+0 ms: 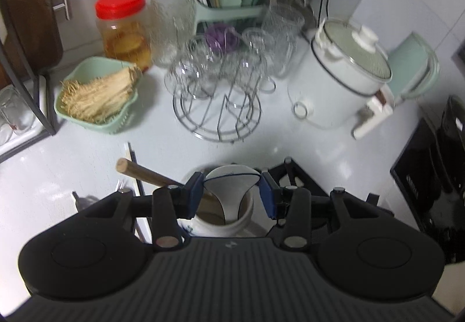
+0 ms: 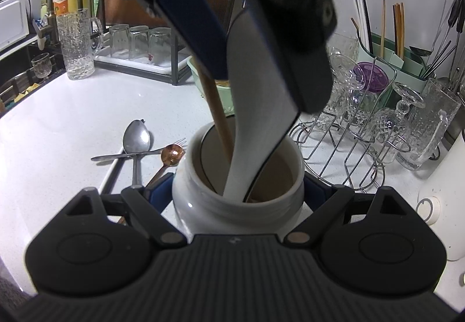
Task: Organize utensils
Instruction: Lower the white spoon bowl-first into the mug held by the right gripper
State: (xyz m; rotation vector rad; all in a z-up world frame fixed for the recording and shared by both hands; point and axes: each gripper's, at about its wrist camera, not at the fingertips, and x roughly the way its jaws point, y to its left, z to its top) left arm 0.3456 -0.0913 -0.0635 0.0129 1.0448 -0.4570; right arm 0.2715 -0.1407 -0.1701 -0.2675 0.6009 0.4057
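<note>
Clamped near the camera by the right gripper (image 2: 232,191) so it cannot tip, the white jar (image 2: 238,191) receives a white spatula (image 2: 255,107) (handle first) pinched by the left gripper (image 1: 231,191).

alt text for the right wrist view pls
The right gripper clamps a white ceramic jar while the left gripper lowers a white spatula into it beside a wooden handle. Loose spoons lie on the counter.
</note>
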